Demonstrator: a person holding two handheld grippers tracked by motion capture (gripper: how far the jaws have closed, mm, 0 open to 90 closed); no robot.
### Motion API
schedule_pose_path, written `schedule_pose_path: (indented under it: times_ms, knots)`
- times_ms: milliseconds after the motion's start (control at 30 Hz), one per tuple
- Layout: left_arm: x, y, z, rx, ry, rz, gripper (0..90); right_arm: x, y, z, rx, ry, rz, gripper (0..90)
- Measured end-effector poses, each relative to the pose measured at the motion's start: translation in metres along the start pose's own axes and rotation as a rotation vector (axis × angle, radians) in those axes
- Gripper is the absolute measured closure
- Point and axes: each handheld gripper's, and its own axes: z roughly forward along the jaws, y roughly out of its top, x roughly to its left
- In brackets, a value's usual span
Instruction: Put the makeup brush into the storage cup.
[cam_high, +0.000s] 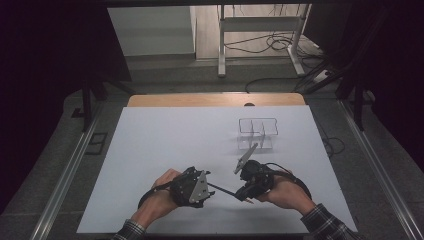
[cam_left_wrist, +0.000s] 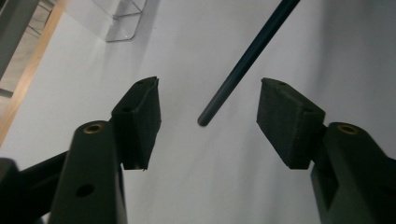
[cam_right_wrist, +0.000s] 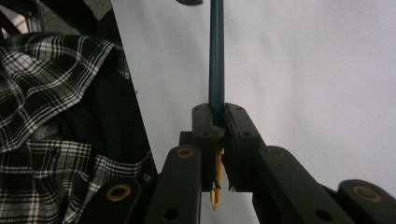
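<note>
At lower centre-left of the high view, the left hand-held gripper (cam_high: 207, 184) sits low over the white surface (cam_high: 165, 145), its jaws spread wide and holding nothing. In the left gripper view the blunt end of the pencil (cam_left_wrist: 243, 67) lies between the two pads (cam_left_wrist: 140, 112), touching neither. The pencil's (cam_high: 223, 190) long axis runs from that gap rightward and slightly down-frame to the right hand-held gripper (cam_high: 246, 196), whose jaws are pressed together on the shaft near the sharpened tip. The right gripper view shows the dark blue shaft (cam_right_wrist: 216, 60) rising out of the pinch and the point protruding below. Judgement: a handover is pending; the left gripper is already aligned and need only close. A clear divided organiser (cam_high: 257, 132) stands well apart, upper right of centre. No legible brand, label or writing is found.
</note>
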Motion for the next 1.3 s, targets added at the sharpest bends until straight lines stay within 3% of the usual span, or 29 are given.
schedule_pose_path:
  times_ms: [233, 500, 567, 633, 767, 800, 1033, 1233, 1300]
  knots:
    - [-0.006, 0.003, 0.003, 0.028, -0.021, 0.073, 51.6, 0.002, 0.009, 0.003, 0.053, 0.011, -0.024, 83.1]
    - [-0.007, 0.002, 0.004, 0.024, -0.060, 0.065, 68.8, 0.001, 0.010, 0.007, 0.069, 0.025, -0.033, 83.0]
    - [-0.007, 0.002, 0.005, 0.026, -0.064, 0.086, 71.5, 0.001, 0.010, 0.008, 0.074, 0.026, -0.035, 83.0]
    - [-0.007, 0.002, 0.005, 0.054, -0.081, 0.112, 74.1, 0.001, 0.010, 0.008, 0.075, 0.027, -0.036, 83.0]
    - [-0.008, 0.001, 0.006, 0.060, -0.137, 0.138, 80.9, 0.001, 0.010, 0.006, 0.067, 0.024, -0.051, 81.7]
    - [-0.009, 0.000, 0.006, 0.056, -0.156, 0.140, 83.9, 0.001, 0.010, 0.005, 0.060, -0.002, -0.059, 79.3]
    - [-0.005, 0.000, 0.007, 0.079, -0.179, 0.093, 85.9, -0.008, 0.006, 0.002, 0.004, -0.023, -0.022, 63.7]
    - [-0.005, -0.001, 0.010, 0.103, -0.190, 0.040, 85.9, -0.014, -0.002, -0.004, -0.085, -0.063, 0.018, 50.1]
    - [-0.004, -0.001, 0.010, 0.096, -0.190, 0.001, 85.9, -0.015, -0.005, -0.006, -0.102, -0.081, 0.032, 45.4]
